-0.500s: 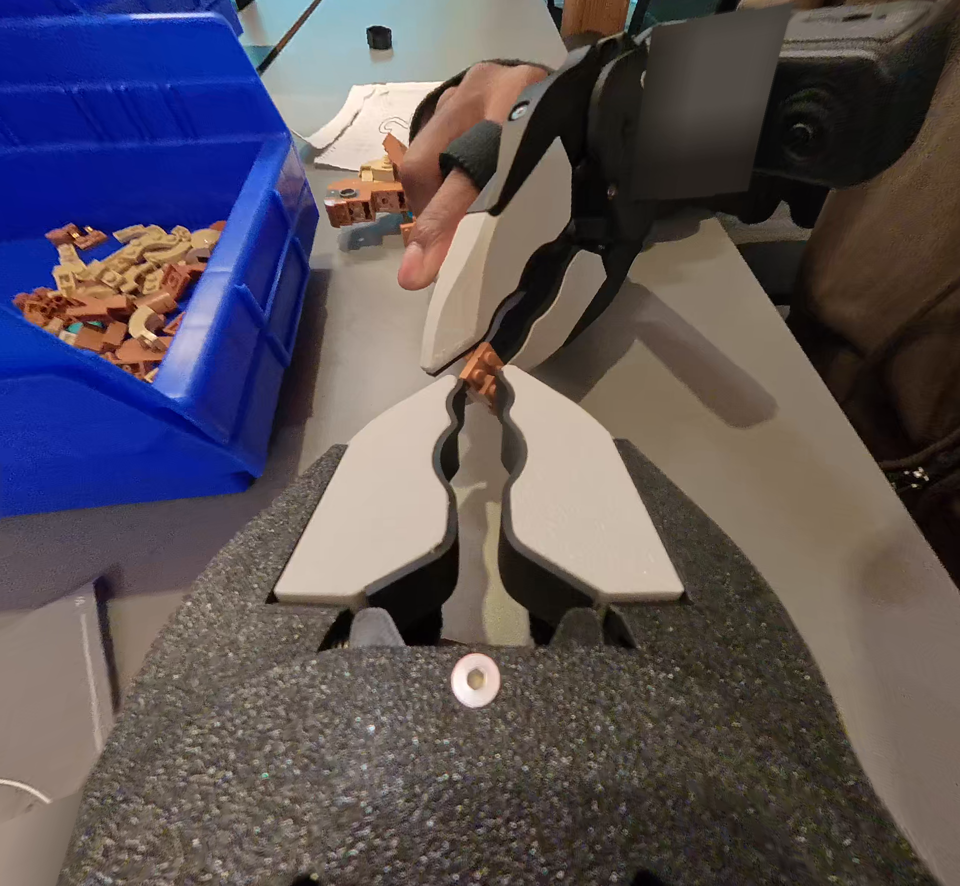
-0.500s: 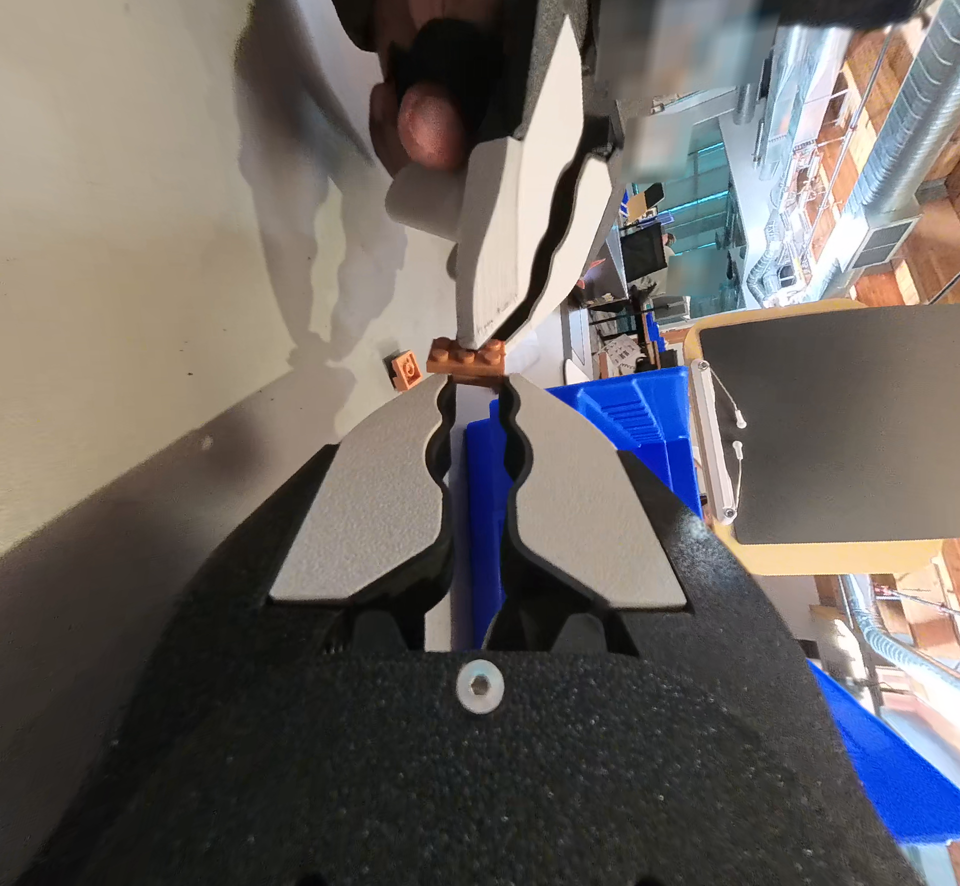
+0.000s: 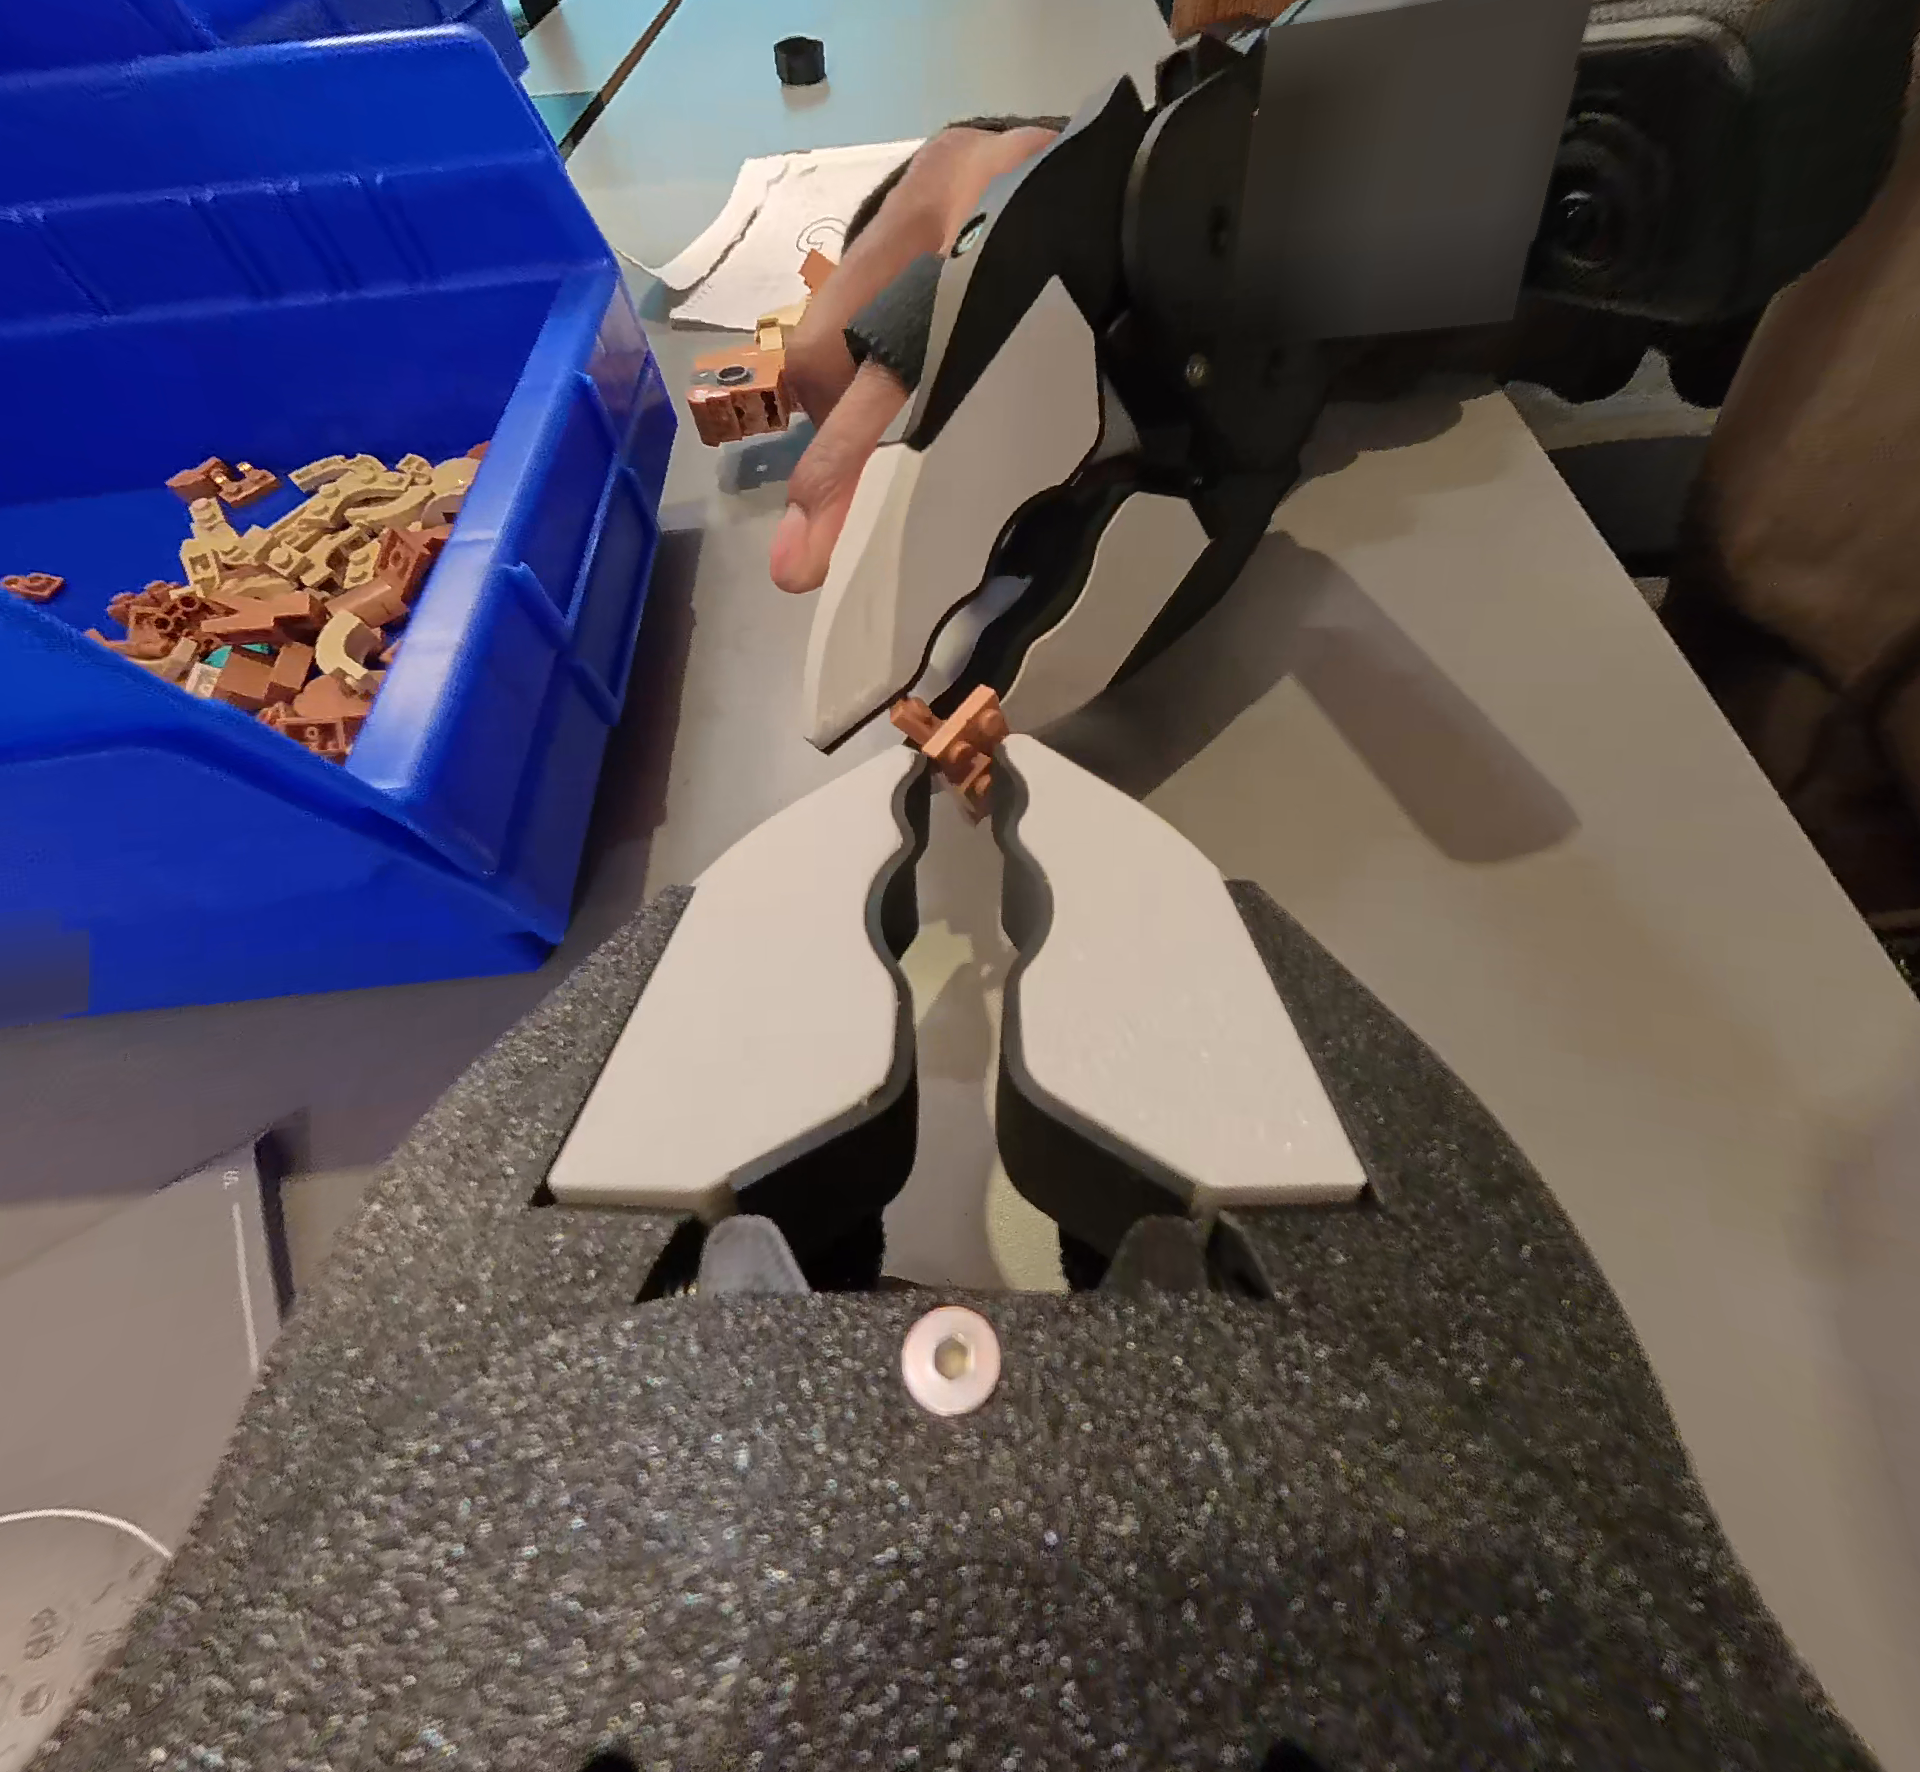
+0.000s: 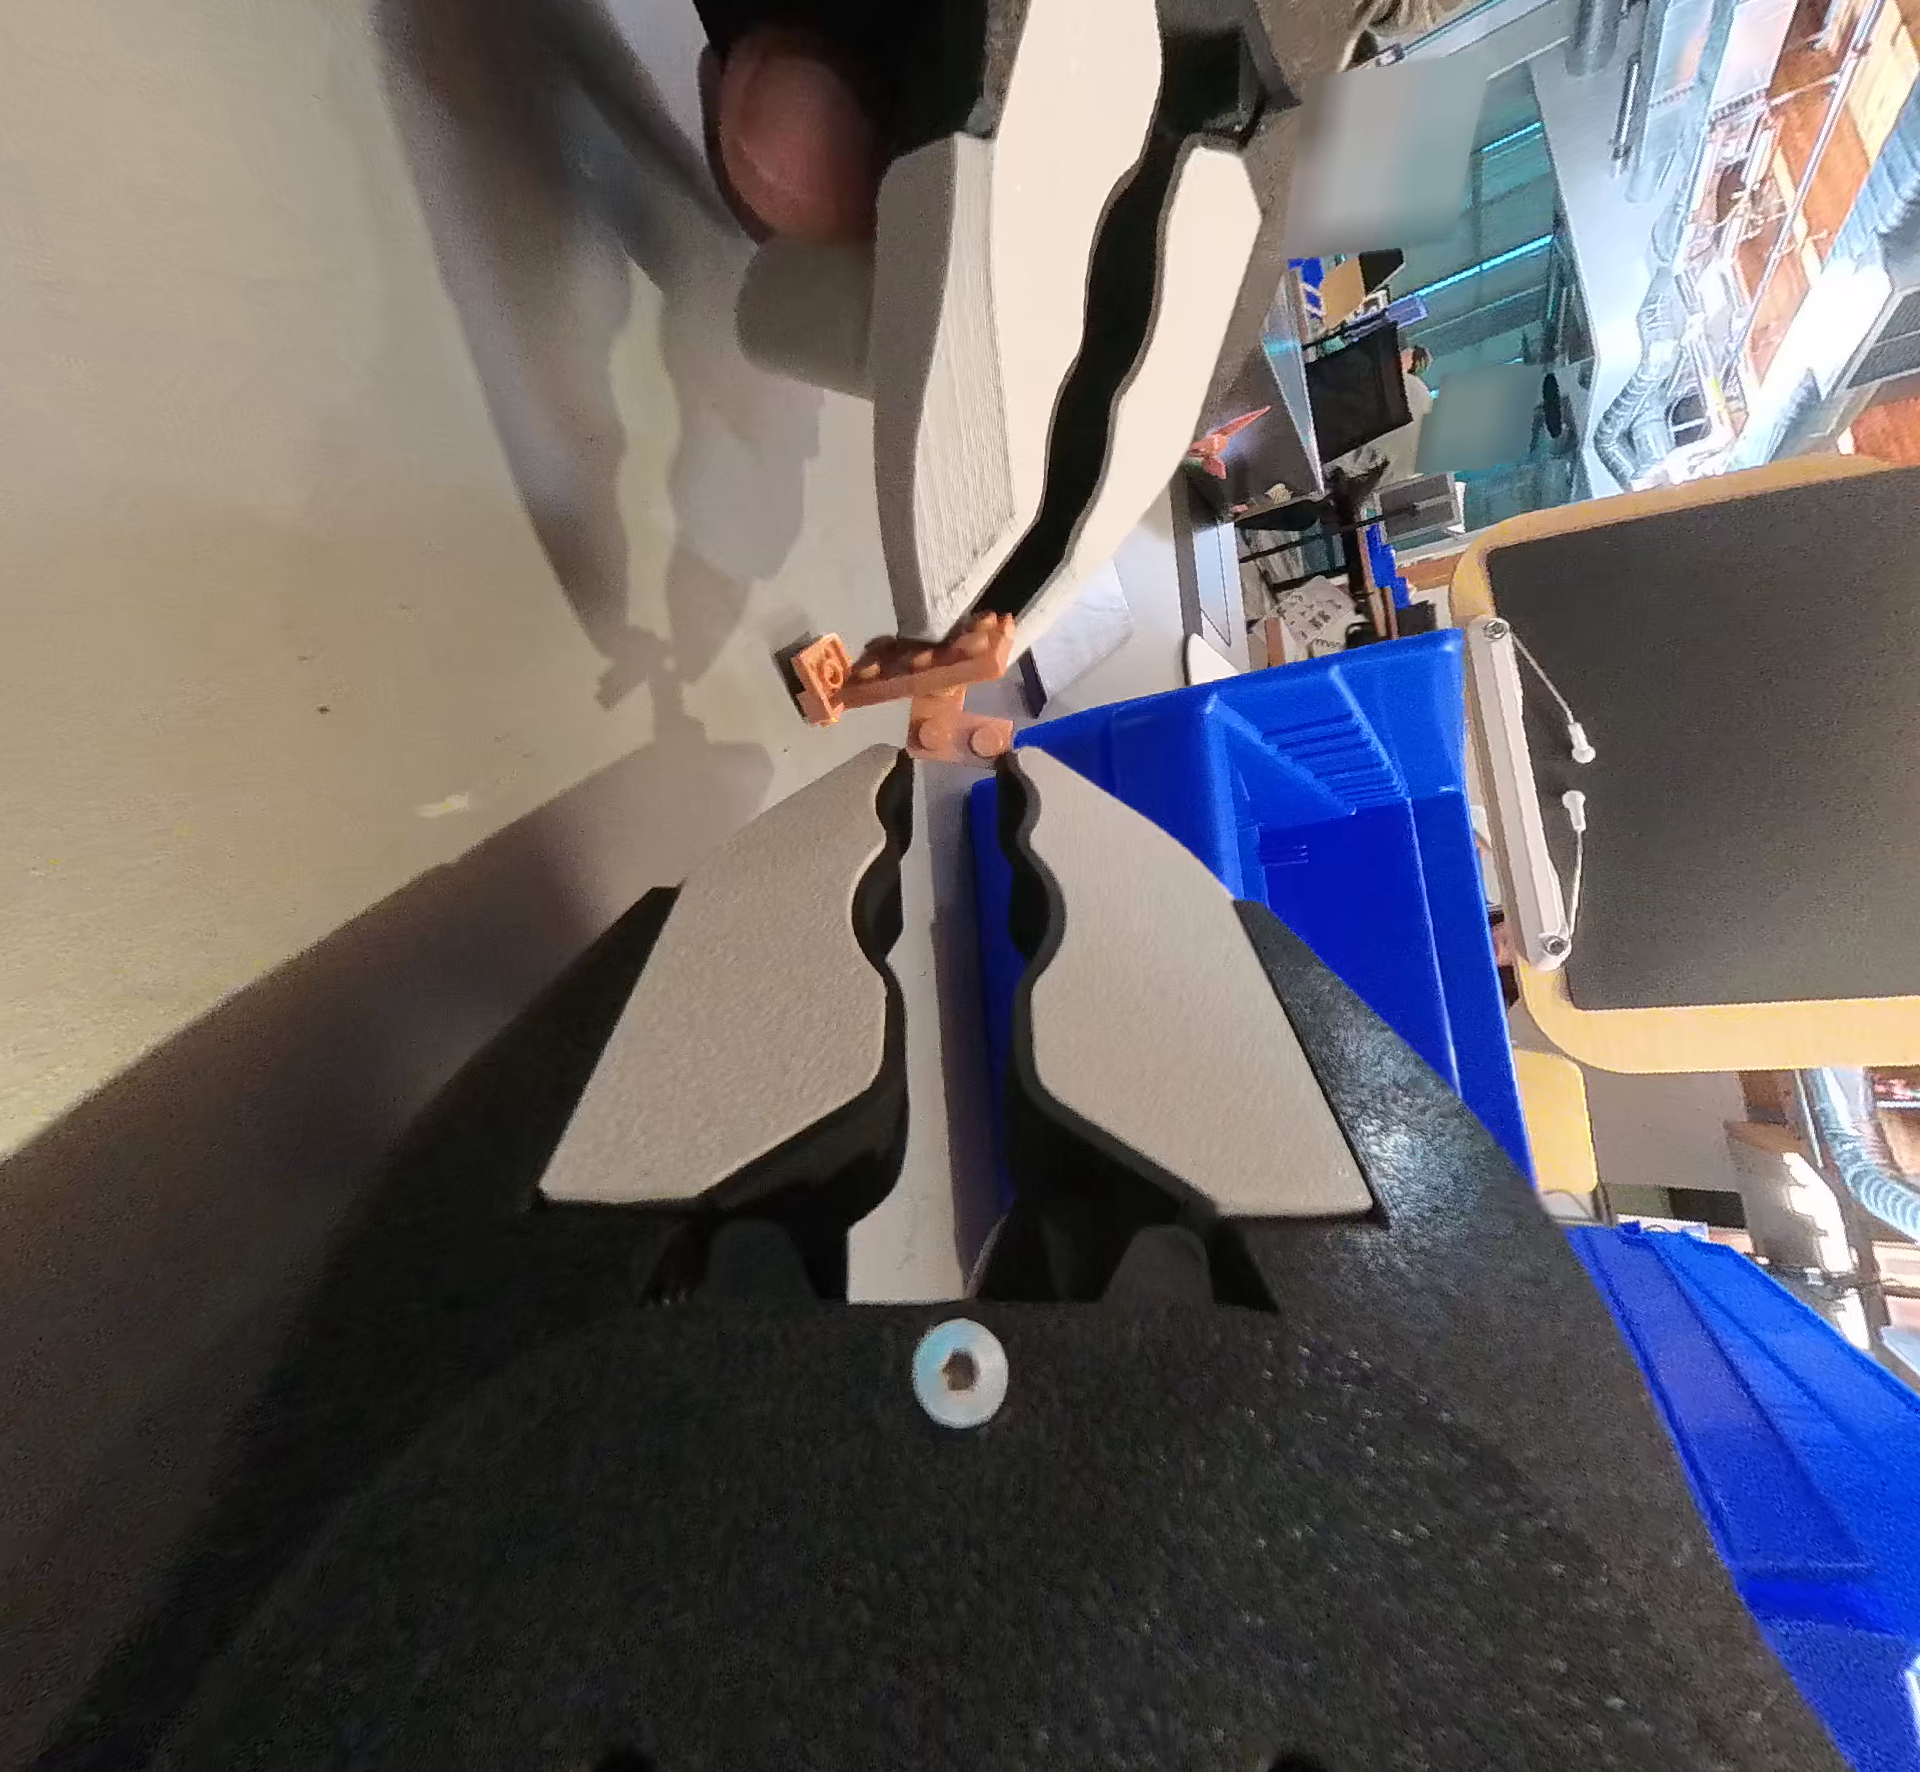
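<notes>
Left wrist view | left gripper (image 3: 954, 766) nipped small brown plate (image 3: 961, 766) | right gripper (image 4: 951, 754) pinched two-stud brown plate (image 4: 956, 735) | pieces touched above grey table (image 3: 1351, 891), beside blue bin (image 3: 312, 434)

Glossy blue plastic bin (image 3: 499, 642), matt grey table (image 3: 1351, 891), studded brown plastic bricks (image 3: 961, 746)

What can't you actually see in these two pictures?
- Left view: whether the two small brown bricks between the tongs are joined; too small.
- Left view: lower pieces in the blue bin, covered by the pile.
- Right view: background room, partly blurred.
- Both views: the person, beyond the frame edges.
</notes>
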Action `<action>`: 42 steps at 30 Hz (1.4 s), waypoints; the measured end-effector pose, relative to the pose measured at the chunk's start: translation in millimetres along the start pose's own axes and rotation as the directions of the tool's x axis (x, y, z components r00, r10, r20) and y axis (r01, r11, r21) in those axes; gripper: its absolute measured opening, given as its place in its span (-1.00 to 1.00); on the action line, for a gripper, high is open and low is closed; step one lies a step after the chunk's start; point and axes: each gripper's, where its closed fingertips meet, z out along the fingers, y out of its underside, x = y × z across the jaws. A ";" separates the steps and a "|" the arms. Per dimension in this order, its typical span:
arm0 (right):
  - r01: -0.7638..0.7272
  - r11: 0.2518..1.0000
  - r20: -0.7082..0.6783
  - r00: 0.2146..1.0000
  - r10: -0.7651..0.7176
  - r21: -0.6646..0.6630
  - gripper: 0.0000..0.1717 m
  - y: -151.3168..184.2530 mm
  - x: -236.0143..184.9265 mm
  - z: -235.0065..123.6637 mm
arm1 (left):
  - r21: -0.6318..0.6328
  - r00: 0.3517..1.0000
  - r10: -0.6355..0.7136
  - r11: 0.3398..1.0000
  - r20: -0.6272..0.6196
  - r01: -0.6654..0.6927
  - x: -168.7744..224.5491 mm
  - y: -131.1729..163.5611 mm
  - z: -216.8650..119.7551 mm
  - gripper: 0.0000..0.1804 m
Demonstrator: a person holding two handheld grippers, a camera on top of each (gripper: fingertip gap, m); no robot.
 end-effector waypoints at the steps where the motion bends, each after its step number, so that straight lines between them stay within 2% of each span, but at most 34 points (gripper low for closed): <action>1: -0.008 1.000 -0.002 1.000 0.008 -0.006 -0.82 0.9 0.9 0.2 | 0.006 1.000 -0.008 1.000 -0.002 0.008 -0.6 -0.1 -0.6 -0.88; 8: -0.080 0.995 -0.051 0.996 0.077 -0.054 -0.81 12.5 17.9 -2.2 | 0.069 0.998 -0.070 0.995 -0.006 0.070 -7.4 -5.7 -6.8 -0.89; 12: -0.179 0.980 -0.189 0.969 0.160 -0.088 -0.82 23.9 62.6 -4.4 | 0.101 0.991 -0.135 0.986 0.020 0.132 -15.6 -8.8 -8.2 -0.89; 14: -0.265 0.951 -0.276 0.937 0.214 -0.161 -0.80 42.1 94.3 -3.6 | 0.121 0.981 -0.187 0.976 0.049 0.180 -22.9 -10.2 -9.7 -0.89; 17: -0.436 0.842 -0.333 0.883 0.331 -0.319 -0.79 79.6 120.0 1.5 | 0.158 0.949 -0.300 0.946 0.097 0.283 -37.1 -8.7 -13.1 -0.89; 20: -0.538 0.774 -0.311 0.838 0.448 -0.334 -0.66 87.8 120.2 8.0 | 0.219 0.901 -0.417 0.896 0.118 0.386 -50.1 -7.0 -17.7 -0.89; 26: -0.561 0.776 -0.234 0.827 0.511 -0.289 -0.65 69.6 93.9 5.4 | 0.313 0.827 -0.554 0.805 0.092 0.504 -63.6 -7.8 -26.4 -0.89; 30: -0.589 0.792 -0.040 0.806 0.591 -0.158 -0.65 26.0 64.7 8.7 | 0.385 0.792 -0.611 0.732 0.004 0.563 -62.1 -18.4 -29.3 -0.89; 32: -0.639 0.762 0.049 0.762 0.646 -0.103 -0.65 6.5 53.1 8.4 | 0.424 0.781 -0.623 0.695 -0.048 0.580 -61.0 -25.8 -32.2 -0.89; 36: -0.727 0.686 0.138 0.678 0.722 -0.017 -0.66 -13.1 49.1 6.8 | 0.461 0.772 -0.626 0.655 -0.113 0.599 -58.7 -32.8 -34.2 -0.89; 40: -0.777 0.629 0.205 0.619 0.758 0.016 -0.76 -22.0 46.1 6.6 | 0.457 0.769 -0.618 0.642 -0.166 0.615 -52.1 -35.7 -30.3 -0.89; 42: -0.781 0.624 0.197 0.616 0.763 0.025 -0.94 -20.8 47.3 6.9 | 0.451 0.774 -0.607 0.649 -0.179 0.613 -48.5 -37.1 -28.5 -0.89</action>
